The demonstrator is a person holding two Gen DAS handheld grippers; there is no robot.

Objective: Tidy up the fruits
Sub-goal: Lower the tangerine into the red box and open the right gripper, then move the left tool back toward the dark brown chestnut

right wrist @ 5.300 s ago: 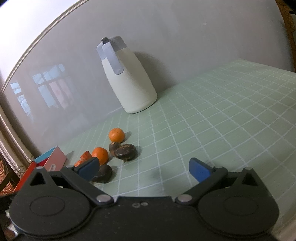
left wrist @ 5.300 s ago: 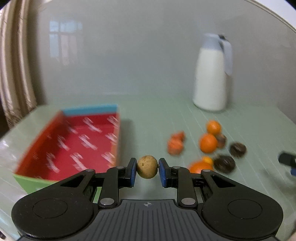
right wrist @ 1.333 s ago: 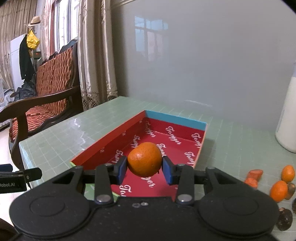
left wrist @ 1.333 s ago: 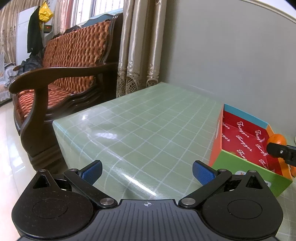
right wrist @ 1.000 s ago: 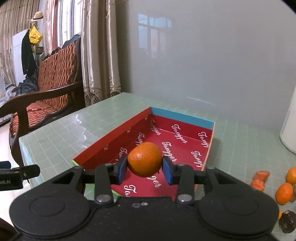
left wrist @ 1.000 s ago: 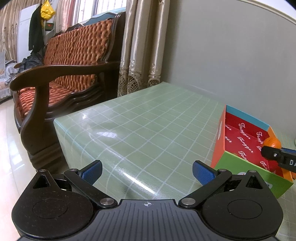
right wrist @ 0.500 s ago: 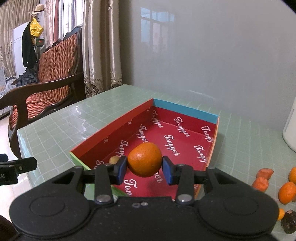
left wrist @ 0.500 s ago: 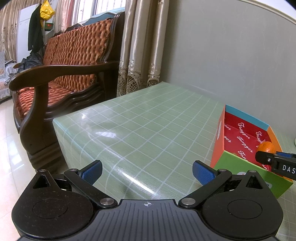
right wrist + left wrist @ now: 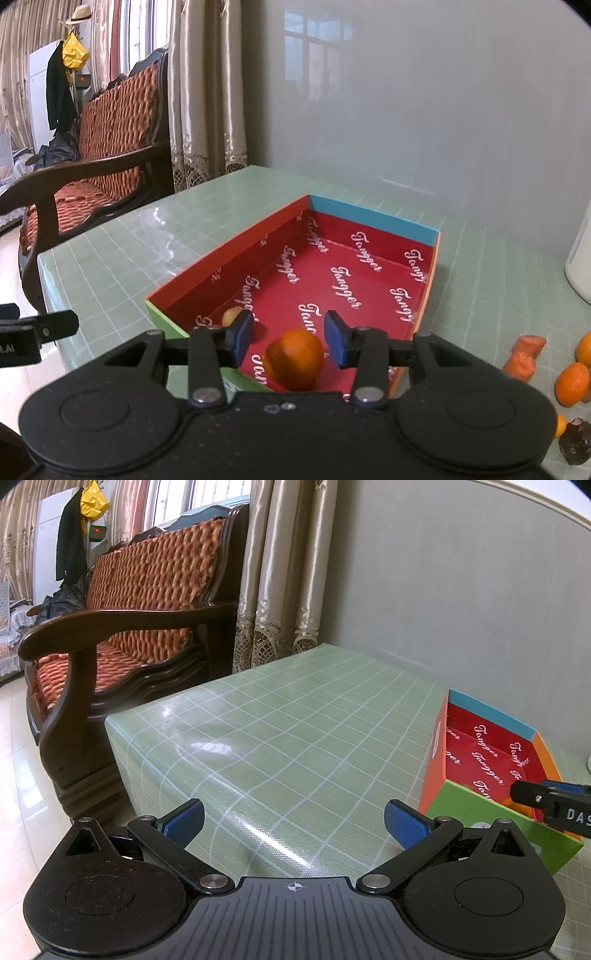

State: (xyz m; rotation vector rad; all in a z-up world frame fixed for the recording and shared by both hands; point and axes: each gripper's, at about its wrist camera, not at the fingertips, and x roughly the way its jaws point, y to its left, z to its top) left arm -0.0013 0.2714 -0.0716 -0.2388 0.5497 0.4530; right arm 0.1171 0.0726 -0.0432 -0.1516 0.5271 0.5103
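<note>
**Orange loose between my right fingers, over the red box**

My right gripper point(image 9: 289, 338) hangs over the near end of the red-lined cardboard box point(image 9: 236, 254). Its jaws have just been opening: the blue pads stand a little apart from the orange point(image 9: 295, 359), which sits between and just below them without either pad pressing on it. It lies at the box's near end, at about 6 o'clock in the tray; whether it already rests on the floor I cannot tell.

At about 8 o'clock from the orange, close to the left wall, lies a small tan fruit point(image 9: 232, 316), partly hidden by my left-side pad. The rest of the red floor is bare up to the blue far wall at 12 o'clock.

My left gripper point(image 9: 293, 821) has its fingers spread wide with nothing between them, over bare green checked tablecloth point(image 9: 295, 720). The table's corner drops away at 9 o'clock toward a wooden armchair point(image 9: 122, 627); the box stands at 3 o'clock.

On the table at 3 to 4 o'clock from my right gripper lie more oranges point(image 9: 571, 384), orange-red pieces point(image 9: 521, 363) and a dark fruit point(image 9: 576, 445). A white jug point(image 9: 580, 258) stands at 2 o'clock at the frame edge.
</note>
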